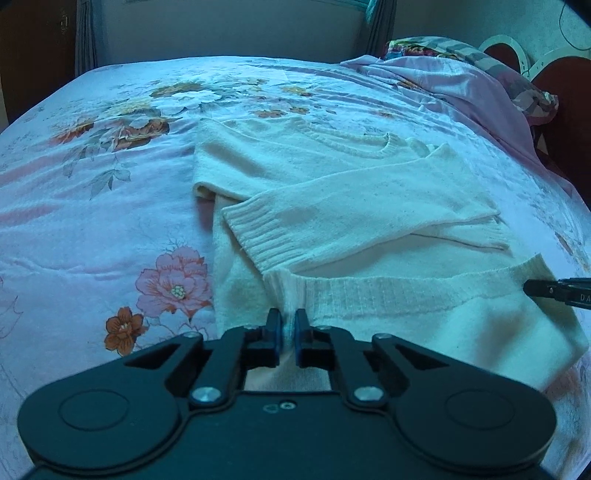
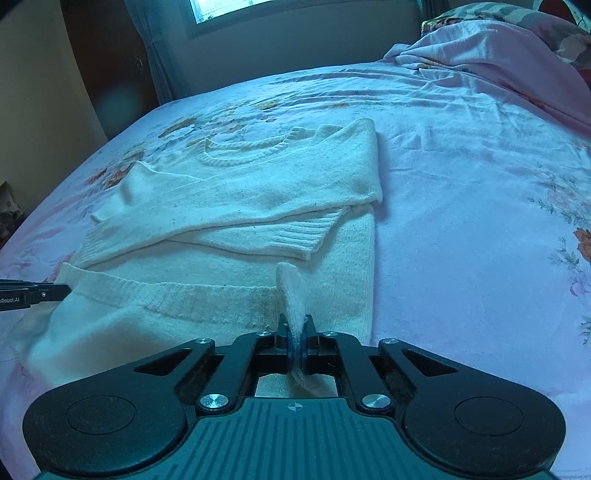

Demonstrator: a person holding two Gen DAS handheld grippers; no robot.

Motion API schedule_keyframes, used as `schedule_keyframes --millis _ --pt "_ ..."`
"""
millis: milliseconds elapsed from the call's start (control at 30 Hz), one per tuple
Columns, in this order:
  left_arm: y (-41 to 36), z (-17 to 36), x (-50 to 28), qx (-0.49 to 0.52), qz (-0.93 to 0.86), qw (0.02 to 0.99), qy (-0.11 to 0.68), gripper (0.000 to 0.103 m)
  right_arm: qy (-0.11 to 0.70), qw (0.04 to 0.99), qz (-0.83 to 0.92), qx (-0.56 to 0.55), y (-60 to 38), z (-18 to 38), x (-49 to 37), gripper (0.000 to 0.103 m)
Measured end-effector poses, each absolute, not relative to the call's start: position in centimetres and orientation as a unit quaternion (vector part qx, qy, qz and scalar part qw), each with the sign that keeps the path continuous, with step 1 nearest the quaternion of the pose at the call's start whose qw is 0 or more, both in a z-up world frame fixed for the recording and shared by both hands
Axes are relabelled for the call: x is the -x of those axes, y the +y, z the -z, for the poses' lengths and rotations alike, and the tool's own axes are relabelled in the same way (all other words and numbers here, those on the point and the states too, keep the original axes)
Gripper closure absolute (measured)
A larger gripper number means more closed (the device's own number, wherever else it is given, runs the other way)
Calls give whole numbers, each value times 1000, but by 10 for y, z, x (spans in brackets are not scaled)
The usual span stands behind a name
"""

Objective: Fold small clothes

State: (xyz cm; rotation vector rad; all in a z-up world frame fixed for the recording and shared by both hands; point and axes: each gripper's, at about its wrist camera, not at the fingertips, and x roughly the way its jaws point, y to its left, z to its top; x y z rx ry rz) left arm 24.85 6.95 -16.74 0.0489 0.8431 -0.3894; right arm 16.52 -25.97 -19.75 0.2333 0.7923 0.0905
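A cream knitted sweater [image 1: 354, 192] is lying on the floral bed sheet [image 1: 92, 206] of a bed, its round neckline [image 1: 351, 146] pointing away from both cameras. Both sleeves are lying folded across the chest, the ribbed cuff [image 1: 255, 236] of the upper one resting toward the left side of the body. The ribbed bottom hem [image 1: 388, 291] is being lifted off the sheet and is being stretched between the two tongs. The left tongs [image 1: 289, 332] are being held closed on the left end of the hem, the knit bunching between the blue pads. The right tongs [image 2: 296, 334] are being held closed on the right end of the hem, a peak of fabric standing up between the narrow fingers. In the left wrist view the tip of the right tongs is showing at the hem's far corner. A pink blanket [image 2: 498, 55] is lying rumpled near the patterned pillows [image 1: 517, 74] at the head of the bed, well apart from the sweater. Curtains [image 2: 159, 66] are hanging beside a window [image 2: 221, 7] beyond the bed.
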Motion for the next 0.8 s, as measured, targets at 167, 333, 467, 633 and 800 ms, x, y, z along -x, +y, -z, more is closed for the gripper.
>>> schedule_keyframes --millis 167,333,467,633,800 --pt "71 140 -250 14 176 917 358 98 354 922 -43 -151 -270 181 -164 100" --pt "66 116 -283 34 169 932 320 98 310 939 -36 -143 -275 151 -191 100" --pt "59 116 -320 47 161 933 319 98 300 941 -25 -153 -289 145 -234 100" --pt "45 120 -369 55 152 935 317 98 291 944 -16 -154 -300 145 -288 100" --pt "31 125 -415 48 142 939 309 98 290 946 -11 -147 -310 152 -340 100"
